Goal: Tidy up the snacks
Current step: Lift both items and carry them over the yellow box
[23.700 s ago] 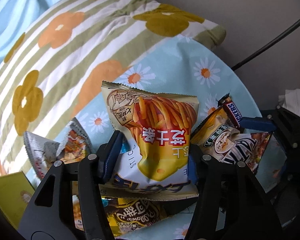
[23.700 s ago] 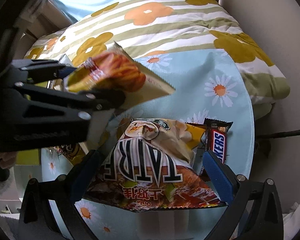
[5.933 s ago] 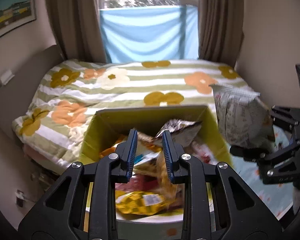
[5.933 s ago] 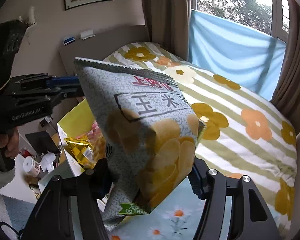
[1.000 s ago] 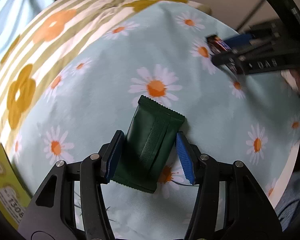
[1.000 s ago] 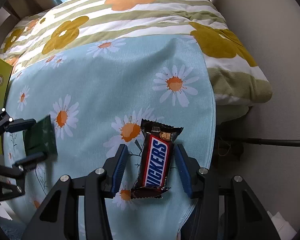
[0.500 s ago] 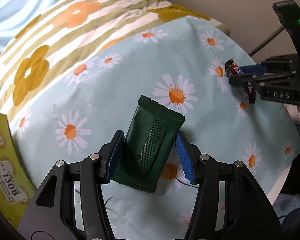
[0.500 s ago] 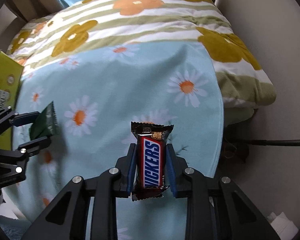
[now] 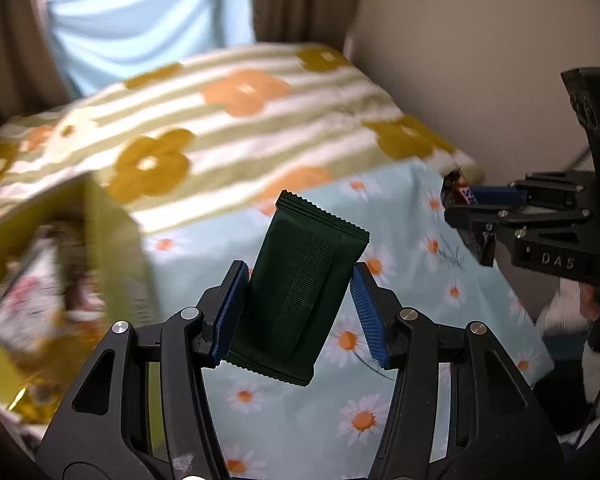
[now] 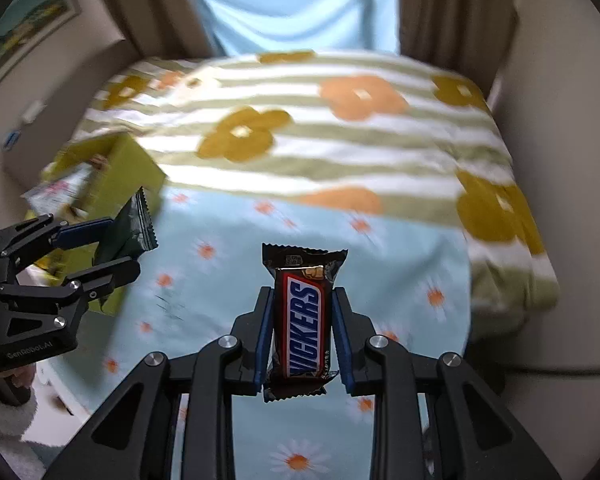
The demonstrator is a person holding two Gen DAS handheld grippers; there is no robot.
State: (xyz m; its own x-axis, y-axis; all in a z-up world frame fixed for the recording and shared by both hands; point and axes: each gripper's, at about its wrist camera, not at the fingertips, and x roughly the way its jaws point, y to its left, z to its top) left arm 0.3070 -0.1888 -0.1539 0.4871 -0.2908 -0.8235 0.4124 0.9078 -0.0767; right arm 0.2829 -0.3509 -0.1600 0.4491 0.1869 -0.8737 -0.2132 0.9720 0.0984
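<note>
My left gripper (image 9: 300, 276) is shut on a dark green snack packet (image 9: 300, 296), held upright above the daisy-print tablecloth (image 9: 400, 392). The right wrist view shows that packet (image 10: 130, 232) and the left gripper (image 10: 96, 246) at the left. My right gripper (image 10: 302, 300) is shut on a Snickers bar (image 10: 303, 320), lifted off the cloth (image 10: 228, 280). In the left wrist view the right gripper (image 9: 470, 204) holds the bar (image 9: 456, 192) at the right edge. A yellow-green box (image 9: 112, 248) holding several snack bags stands at the left, blurred.
Behind the table lies a bed with a striped flower-print cover (image 10: 320, 128). Beyond it hang brown curtains (image 10: 452, 8) and a light blue sheet (image 10: 296, 4). A beige wall (image 9: 480, 60) runs along the right. A hand in a white sleeve (image 10: 4, 396) grips the left tool.
Both grippers have risen off the cloth with their snacks and tilted up, bringing bed, window and box into view. The right jaws, apart beside the Snickers a second ago, now clamp it.
</note>
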